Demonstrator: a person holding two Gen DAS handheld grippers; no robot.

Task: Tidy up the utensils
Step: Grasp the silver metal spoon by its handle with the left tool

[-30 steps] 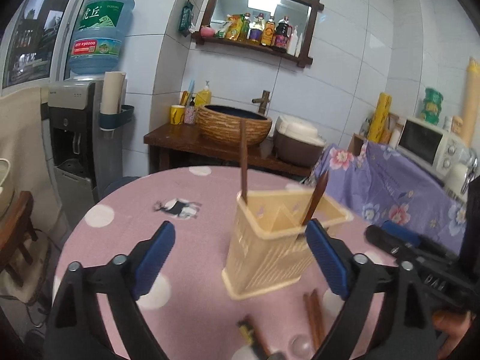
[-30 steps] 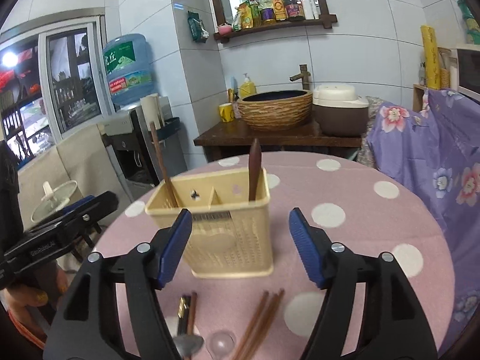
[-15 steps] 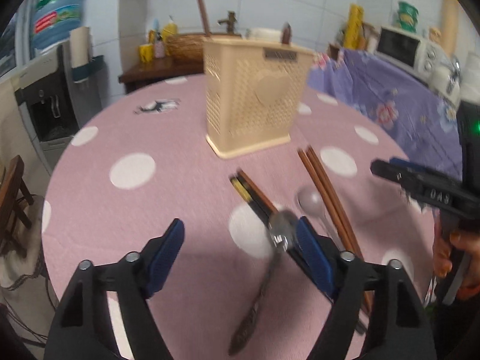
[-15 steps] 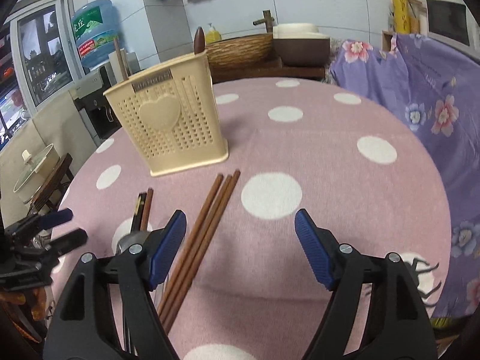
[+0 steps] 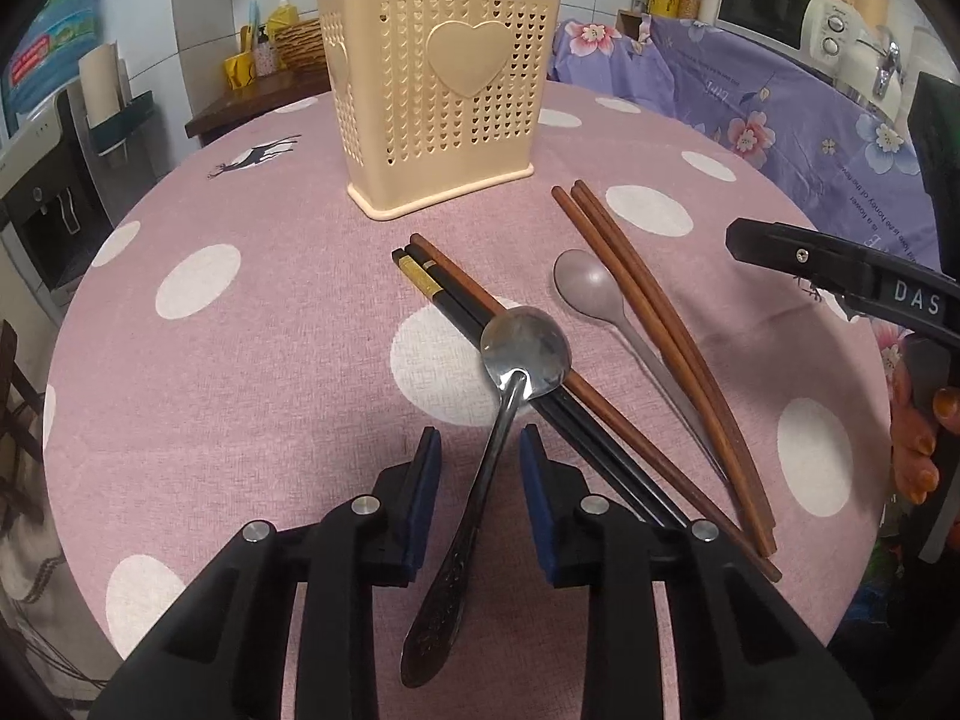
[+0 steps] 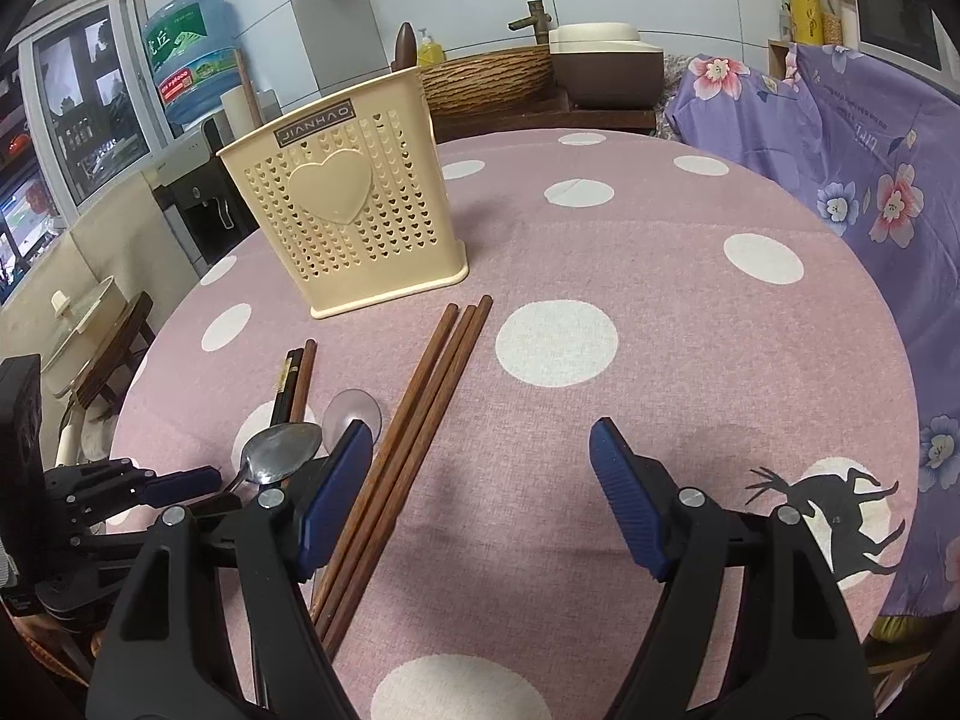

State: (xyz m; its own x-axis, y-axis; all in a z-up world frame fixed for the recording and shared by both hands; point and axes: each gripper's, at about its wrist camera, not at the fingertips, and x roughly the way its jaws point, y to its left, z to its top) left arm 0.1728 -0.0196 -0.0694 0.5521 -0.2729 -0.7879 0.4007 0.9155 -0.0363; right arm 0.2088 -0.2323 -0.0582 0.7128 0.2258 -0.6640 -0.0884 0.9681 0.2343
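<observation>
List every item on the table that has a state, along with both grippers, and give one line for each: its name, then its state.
Utensil holder: upright, two handles poking out the top.
Metal spoon: bowl resting on the dark chopsticks, handle between the left jaws.
Dark chopsticks: lying flat.
Grey spoon: lying flat beside the brown chopsticks.
Brown chopsticks: lying flat, bundled.
Left gripper: narrowed around the handle, not yet shut.
Right gripper: open, holding nothing.
</observation>
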